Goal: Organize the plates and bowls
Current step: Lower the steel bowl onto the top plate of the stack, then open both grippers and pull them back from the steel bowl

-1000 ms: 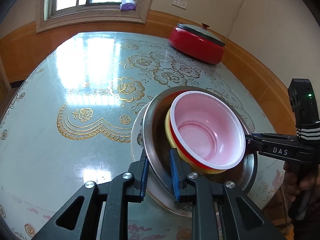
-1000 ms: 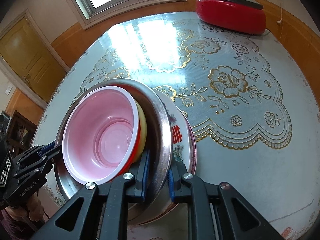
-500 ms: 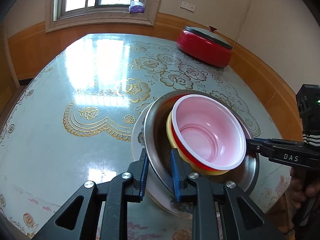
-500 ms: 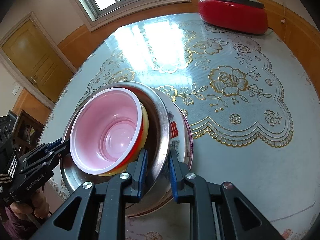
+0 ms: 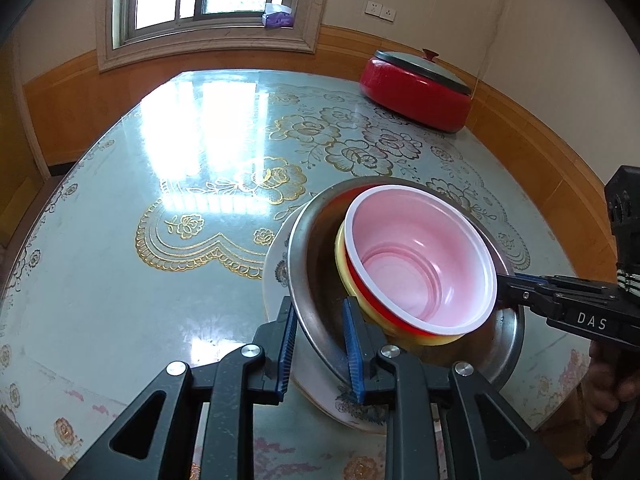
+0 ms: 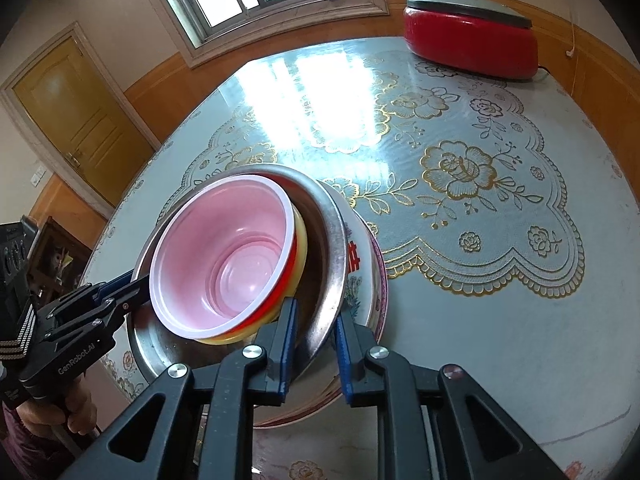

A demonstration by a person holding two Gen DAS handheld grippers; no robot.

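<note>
On the table [image 5: 120, 300] stands a stack: a floral plate [image 5: 274, 276], a steel bowl [image 5: 316, 248] on it, then a yellow bowl [image 5: 344, 272] and a red bowl with a pink inside [image 5: 420, 264]. My left gripper [image 5: 319, 308] is shut on the steel bowl's near rim, one pad outside and one inside. From the opposite side my right gripper [image 5: 508, 284] reaches the same rim. In the right wrist view my right gripper [image 6: 315, 312] straddles the steel bowl [image 6: 336, 248] above the floral plate [image 6: 360, 264], with my left gripper [image 6: 136, 280] across the red bowl [image 6: 224, 252].
A red electric pot [image 5: 416, 92] with a dark lid stands at the table's far right, near the wall. The table edge runs close behind the stack. A person's hand [image 6: 52, 416] holds the left gripper's handle; a yellow door [image 6: 76, 120] is beyond.
Both views have tilted up a little, so more wall and window show. The stack keeps its spot on the table, and both grippers stay on the steel bowl's rim.
</note>
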